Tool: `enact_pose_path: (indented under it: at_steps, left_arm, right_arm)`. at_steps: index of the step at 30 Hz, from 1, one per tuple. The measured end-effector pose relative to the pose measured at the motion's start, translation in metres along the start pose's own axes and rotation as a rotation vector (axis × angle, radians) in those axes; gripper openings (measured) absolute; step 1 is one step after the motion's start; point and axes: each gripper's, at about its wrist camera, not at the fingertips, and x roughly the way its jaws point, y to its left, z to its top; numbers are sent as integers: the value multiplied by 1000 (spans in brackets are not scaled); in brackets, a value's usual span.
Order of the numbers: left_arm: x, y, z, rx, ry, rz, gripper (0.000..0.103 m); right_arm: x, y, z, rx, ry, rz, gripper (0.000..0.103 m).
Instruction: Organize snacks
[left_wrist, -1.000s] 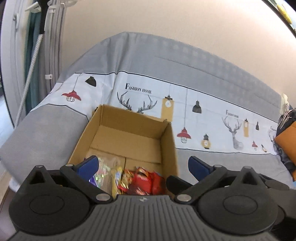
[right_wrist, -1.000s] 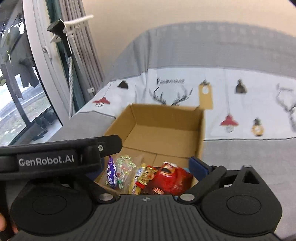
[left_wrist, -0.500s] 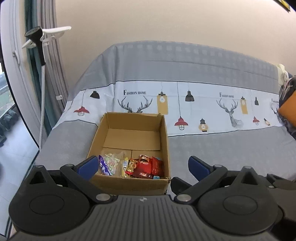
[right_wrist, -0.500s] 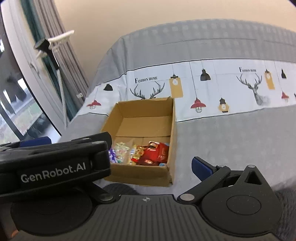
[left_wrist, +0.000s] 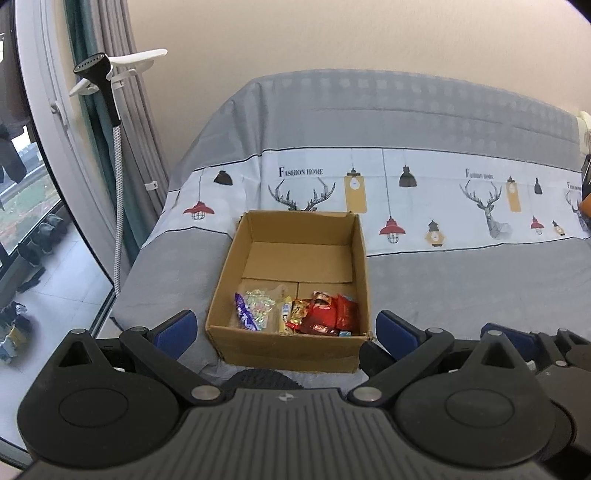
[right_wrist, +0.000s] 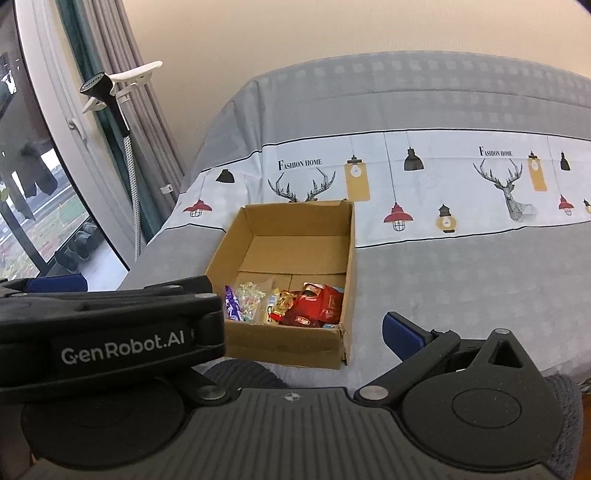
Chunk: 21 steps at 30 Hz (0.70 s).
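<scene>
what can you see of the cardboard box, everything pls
The box is plain brown corrugated cardboard, open-topped, with no top flaps showing. It sits flat on the grey bedspread, near its left edge. Its near right corner looks torn. The snacks lie in a row against the near wall: a purple wrapper, a clear candy bag, gold wrappers, red packets. The far floor is bare. Neither gripper touches it.

**Open box top, bare bedspread to the right**

The cardboard box (left_wrist: 291, 280) is standing open-topped on the bed (left_wrist: 461, 280), its far half lying bare while snacks (left_wrist: 295, 314) are crowding the near wall. A garment steamer (left_wrist: 110, 147) and curtain (left_wrist: 125, 122) are hemming in the left side.
</scene>
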Motion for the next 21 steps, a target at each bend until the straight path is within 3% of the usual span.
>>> enact_pose_path:
  at_steps: [21]
  left_arm:
    - [-4,0,-2,-9,16,-5,103]
  right_arm:
    - [0,4,-1,-19,16,11,102]
